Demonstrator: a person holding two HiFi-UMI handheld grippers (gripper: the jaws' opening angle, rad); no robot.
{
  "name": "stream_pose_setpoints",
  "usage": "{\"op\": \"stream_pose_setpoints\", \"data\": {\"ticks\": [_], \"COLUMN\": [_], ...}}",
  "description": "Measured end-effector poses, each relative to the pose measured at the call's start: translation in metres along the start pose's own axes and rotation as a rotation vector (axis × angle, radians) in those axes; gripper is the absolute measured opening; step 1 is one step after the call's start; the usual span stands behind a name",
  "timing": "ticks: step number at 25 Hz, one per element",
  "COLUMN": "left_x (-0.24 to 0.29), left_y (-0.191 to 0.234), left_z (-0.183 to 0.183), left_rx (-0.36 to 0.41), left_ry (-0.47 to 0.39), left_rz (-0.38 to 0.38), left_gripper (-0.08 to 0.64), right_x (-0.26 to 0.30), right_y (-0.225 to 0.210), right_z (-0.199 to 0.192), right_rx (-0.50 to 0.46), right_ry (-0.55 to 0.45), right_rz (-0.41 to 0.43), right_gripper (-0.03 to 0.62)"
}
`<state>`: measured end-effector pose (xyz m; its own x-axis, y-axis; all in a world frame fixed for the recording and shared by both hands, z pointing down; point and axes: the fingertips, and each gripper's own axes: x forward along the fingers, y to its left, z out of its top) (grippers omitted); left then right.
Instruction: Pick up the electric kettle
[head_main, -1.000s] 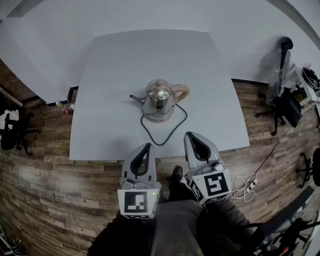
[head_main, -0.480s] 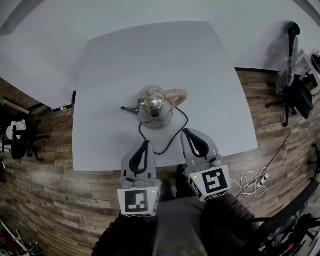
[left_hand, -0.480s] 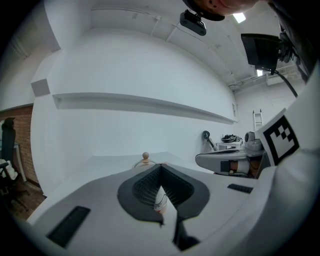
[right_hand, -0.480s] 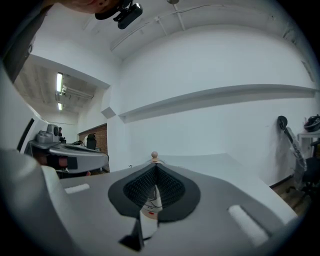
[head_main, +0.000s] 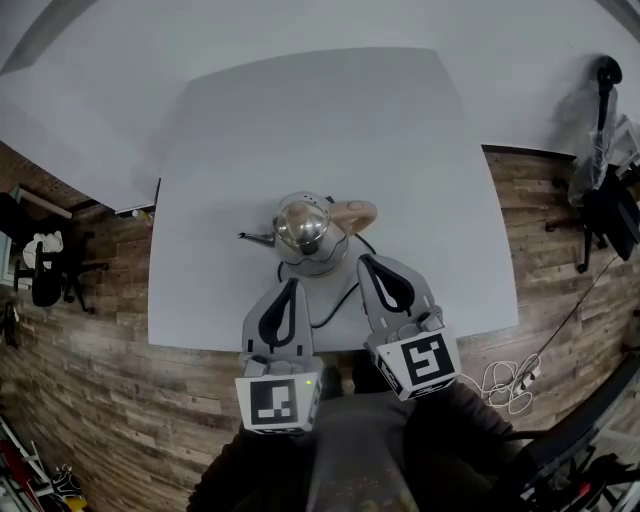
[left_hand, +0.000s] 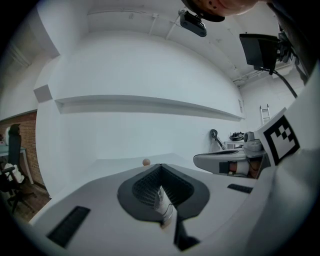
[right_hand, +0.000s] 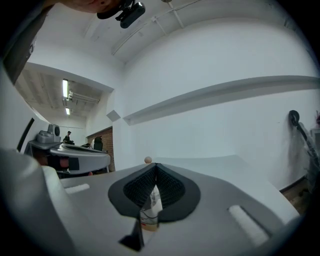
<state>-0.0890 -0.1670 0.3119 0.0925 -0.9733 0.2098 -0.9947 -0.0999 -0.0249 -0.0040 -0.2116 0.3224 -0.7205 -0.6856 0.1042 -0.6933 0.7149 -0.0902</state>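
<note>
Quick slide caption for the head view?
Left gripper and right gripper, both shut, near the kettle on the white table.

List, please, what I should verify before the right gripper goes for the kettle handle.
1. Kettle upright on the table: ok.
2. Handle free, on the right gripper side: ok.
3. Right gripper's jaws open for the handle: not ok, shut, empty.
4. Left gripper empty: ok, shut on nothing.
5. Cord clear of both grippers: cannot tell, it loops between them.
</note>
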Motion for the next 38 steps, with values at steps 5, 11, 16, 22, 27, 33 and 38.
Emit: {"op": "stream_pose_setpoints", "data": {"ticks": [5, 11, 16, 22, 27, 33, 38], "left_x": [0.012, 0.021, 0.035, 0.046, 0.053, 0.054, 0.048], "left_y": [0.004, 0.015, 0.027, 0.034, 0.034, 0.05, 0.081], "left_z": [0.005, 0.0, -0.028, -0.084, -0.115, -0.118, -0.109], "left_rx": [-0.018, -0.04, -0.046, -0.057, -0.048, -0.046, -0.119], "left_ry": [-0.027, -0.032, -0.058, -0.088, -0.08, -0.085, -0.18], "left_rz": [0.051, 0.071, 0.058, 0.062, 0.063, 0.1, 0.182], "left_gripper": [0.0, 0.0, 0.0, 0.0, 0.0, 0.0, 0.133], "right_x": [0.013, 0.031, 0.045, 0.052, 0.055, 0.06, 0.066], "right_y": [-0.008, -0.004, 0.002, -0.003, -0.017, -0.033, -0.057], "right_z": [0.003, -0.003, -0.029, -0.093, -0.133, -0.129, -0.133], "right_rx": [-0.026, -0.045, -0.066, -0.085, -0.076, -0.075, -0.063], "right_ry": [0.003, 0.022, -0.003, -0.008, 0.042, 0.039, 0.058], "right_rz": [0.047, 0.08, 0.08, 0.053, 0.017, -0.036, -0.111], "right_gripper": [0.003, 0.003, 0.003, 0.003, 0.003, 0.003, 0.292]}}
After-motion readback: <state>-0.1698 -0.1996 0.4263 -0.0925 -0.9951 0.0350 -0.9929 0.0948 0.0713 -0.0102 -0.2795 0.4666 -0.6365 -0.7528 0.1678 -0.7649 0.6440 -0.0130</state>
